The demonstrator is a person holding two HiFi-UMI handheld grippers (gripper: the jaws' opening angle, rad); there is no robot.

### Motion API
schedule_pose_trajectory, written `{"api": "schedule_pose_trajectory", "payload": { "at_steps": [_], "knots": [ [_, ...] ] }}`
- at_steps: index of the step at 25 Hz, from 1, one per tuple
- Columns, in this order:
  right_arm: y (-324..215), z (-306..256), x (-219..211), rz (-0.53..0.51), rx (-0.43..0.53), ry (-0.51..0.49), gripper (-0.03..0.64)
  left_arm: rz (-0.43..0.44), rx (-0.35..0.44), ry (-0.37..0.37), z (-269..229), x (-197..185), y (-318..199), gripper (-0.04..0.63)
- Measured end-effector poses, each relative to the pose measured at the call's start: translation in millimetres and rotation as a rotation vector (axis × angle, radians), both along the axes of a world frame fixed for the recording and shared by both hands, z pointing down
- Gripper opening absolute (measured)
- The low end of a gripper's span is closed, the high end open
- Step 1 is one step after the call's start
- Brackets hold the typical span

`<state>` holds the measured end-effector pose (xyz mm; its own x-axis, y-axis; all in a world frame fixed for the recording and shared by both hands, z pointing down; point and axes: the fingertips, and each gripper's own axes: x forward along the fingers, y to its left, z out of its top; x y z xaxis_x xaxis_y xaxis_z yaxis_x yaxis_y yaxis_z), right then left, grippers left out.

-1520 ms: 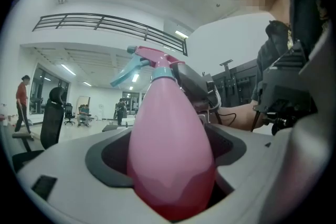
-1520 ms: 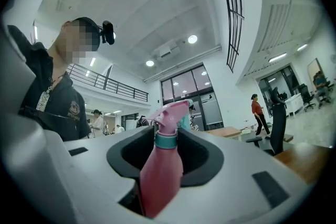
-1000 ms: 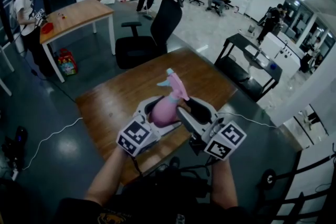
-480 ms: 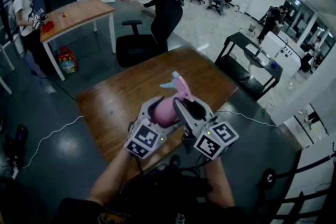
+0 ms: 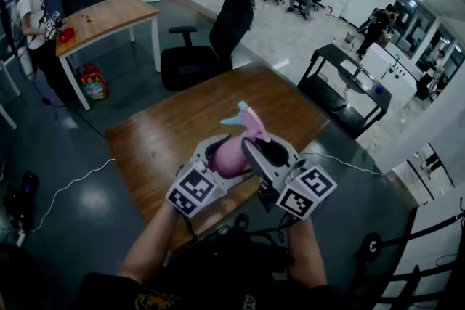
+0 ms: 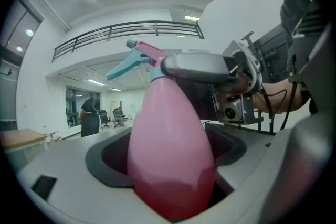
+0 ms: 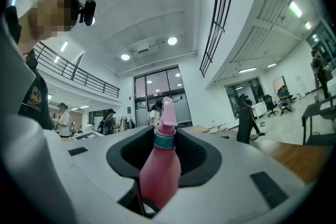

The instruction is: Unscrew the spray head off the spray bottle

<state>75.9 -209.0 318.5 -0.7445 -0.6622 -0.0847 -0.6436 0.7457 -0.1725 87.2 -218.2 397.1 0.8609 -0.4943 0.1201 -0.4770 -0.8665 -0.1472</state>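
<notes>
pink spray bottle (image 5: pixel 231 155) is held tilted above the wooden table (image 5: pixel 160 138) at lower centre of the head view, its body clamped between the jaws of the left gripper (image 6: pixel 170 165). right gripper (image 7: pixel 164 157) jaws have just been closing and stand around the teal collar (image 7: pixel 164 140) below the spray head (image 5: pixel 245 120), with gaps showing on both sides.

The person holds 2 grippers above the wooden table (image 5: pixel 163 134). The left gripper (image 5: pixel 216 157) clasps the body of the pink spray bottle (image 5: pixel 231 155), which is tilted, with its spray head (image 5: pixel 249 120) pointing away. The right gripper (image 5: pixel 259 153) lies at the bottle's right side; its jaws have just been closing, with the bottle between them. A black office chair (image 5: pixel 185 69) stands behind the table.
</notes>
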Motion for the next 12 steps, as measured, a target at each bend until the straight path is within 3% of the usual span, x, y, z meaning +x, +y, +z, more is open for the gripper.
{"api": "schedule_pose_trajectory", "payload": {
  "at_steps": [12],
  "knots": [
    [30.4,-12.2,-0.9,-0.274,0.058,0.021,0.135,0.28,-0.05,0.053,-12.5,8.5,36.7,0.431]
  ]
}}
